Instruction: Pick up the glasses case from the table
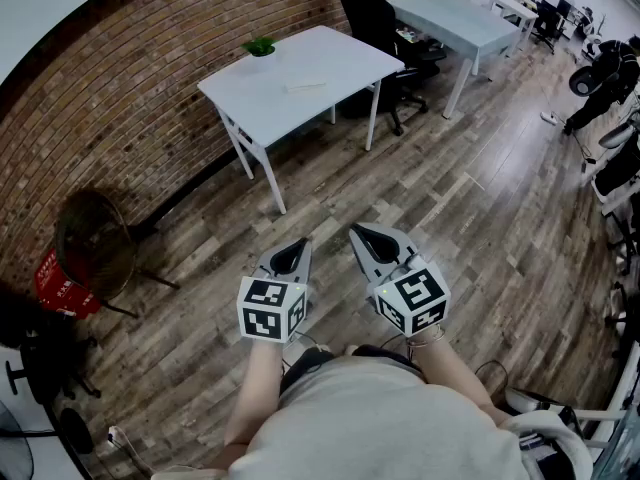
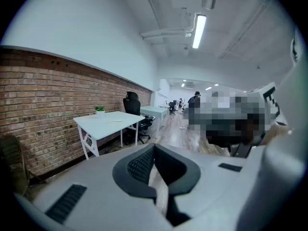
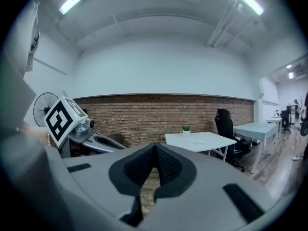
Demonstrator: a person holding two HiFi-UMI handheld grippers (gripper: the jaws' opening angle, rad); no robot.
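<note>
The person stands on the wooden floor (image 1: pixel 480 218) and holds the two grippers in front of the body, side by side and a little apart. The left gripper (image 1: pixel 290 258) has its jaws pressed together with nothing between them; the right gripper (image 1: pixel 376 240) is the same, its dark pads meeting in one line and holding nothing. Both point forward and slightly downward, toward the white table (image 1: pixel 340 60), which is well apart from them. This looks like a carrying posture for the approach, since open jaws have no use until the hands are at the table.

Near the middle of the table's surface lies a pale, slim thing, probably the glasses case (image 1: pixel 305 86); it is too small to tell its shape or whether it is shut. A small potted plant (image 1: pixel 260 46) stands at the edge of the table nearest the brick wall (image 1: pixel 150 88), apart from the case; a black office chair (image 1: pixel 375 8) stands beyond the far end of the table.

The task seems to be at its very beginning, because the case is untouched. The next step is probably to walk to the table and to open one gripper before reaching. As the case lies flat and low, the jaws will likely need to come from above and close across its narrow side.
</note>
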